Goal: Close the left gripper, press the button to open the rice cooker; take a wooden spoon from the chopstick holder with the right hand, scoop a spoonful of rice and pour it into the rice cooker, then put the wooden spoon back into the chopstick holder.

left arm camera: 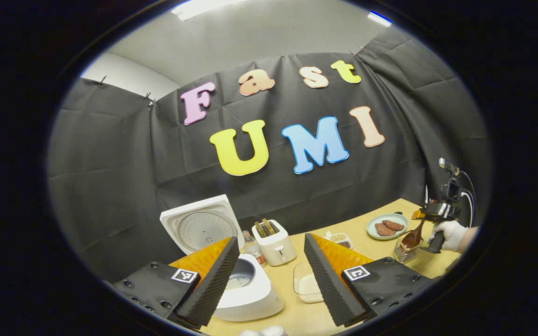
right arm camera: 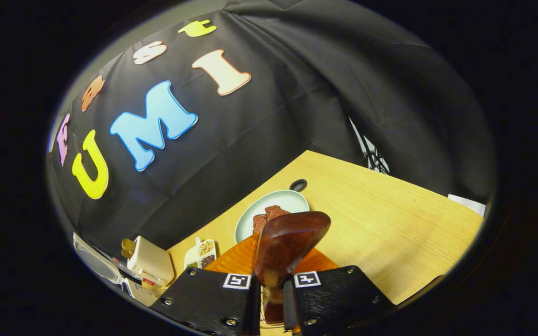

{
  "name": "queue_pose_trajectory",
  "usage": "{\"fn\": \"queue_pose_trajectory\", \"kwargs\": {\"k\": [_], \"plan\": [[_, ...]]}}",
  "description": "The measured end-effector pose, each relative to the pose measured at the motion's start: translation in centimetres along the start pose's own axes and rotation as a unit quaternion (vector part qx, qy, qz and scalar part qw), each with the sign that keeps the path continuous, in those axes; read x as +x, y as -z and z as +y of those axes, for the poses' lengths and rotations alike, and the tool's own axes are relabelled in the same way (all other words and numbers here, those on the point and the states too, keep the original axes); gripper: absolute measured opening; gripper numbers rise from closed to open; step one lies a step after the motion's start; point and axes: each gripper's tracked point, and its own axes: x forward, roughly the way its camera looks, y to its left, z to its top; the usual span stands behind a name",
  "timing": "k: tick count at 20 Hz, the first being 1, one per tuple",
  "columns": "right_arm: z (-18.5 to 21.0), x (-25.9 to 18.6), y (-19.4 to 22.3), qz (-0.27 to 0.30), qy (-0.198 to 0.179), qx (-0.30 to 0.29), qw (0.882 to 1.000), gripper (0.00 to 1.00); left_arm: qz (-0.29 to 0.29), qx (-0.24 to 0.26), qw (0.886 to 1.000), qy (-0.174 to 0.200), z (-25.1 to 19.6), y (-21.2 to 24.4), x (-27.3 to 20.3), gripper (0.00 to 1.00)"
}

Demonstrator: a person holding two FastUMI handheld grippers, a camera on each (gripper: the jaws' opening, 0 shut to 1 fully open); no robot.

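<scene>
On the far right of the table (left arm camera: 371, 219), the right gripper (left arm camera: 430, 214), held by a gloved hand (left arm camera: 451, 233), sits over the chopstick holder (left arm camera: 405, 251). In the right gripper view its two fingers are clenched on the handle of the wooden spoon (right arm camera: 290, 240), whose bowl stands up just ahead of them. I cannot tell whether the handle end is already down in the holder. The left gripper (left arm camera: 269, 280) hangs released, jaws wide apart, above the open rice cooker (left arm camera: 243, 287), which stands near left with its lid (left arm camera: 201, 224) raised.

Judging from the task, the risk lies at the holder: it looks light, so a spoon pushed in at a tilt could tip it or drag it along the table. Letting go too soon could send the spoon clattering toward the plate (left arm camera: 385, 219) just beyond.

Counted: one rice cooker, one spoon, one holder, one plate, one toaster (left arm camera: 274, 242), one clear container (left arm camera: 307, 282) near the cooker, one small bottle (left arm camera: 252, 245), one divided tray of grains (right arm camera: 201, 252).
</scene>
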Motion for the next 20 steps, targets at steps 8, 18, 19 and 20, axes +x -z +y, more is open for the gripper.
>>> {"fn": "queue_pose_trajectory", "kwargs": {"k": [8,18,19,20], "plan": [[-1.3,0.6,1.6,0.018,0.03,-0.023,0.999,0.19,-0.001,0.0,1.0,-0.002,-0.1,-0.4,-0.3,0.99],[-2.4,-1.3,-2.0,-0.018,0.073,-0.073,0.994,0.89,-0.007,-0.001,1.0,-0.005,1.3,-0.7,0.1,0.99],[-2.3,-2.2,-2.9,-0.032,0.081,-0.087,0.992,0.93,-0.007,-0.003,1.0,-0.004,1.4,-0.6,0.0,0.99],[-1.8,-3.2,-4.3,-0.052,0.083,-0.102,0.99,0.96,-0.008,-0.005,1.0,-0.003,1.5,-0.6,0.1,0.99]]}}
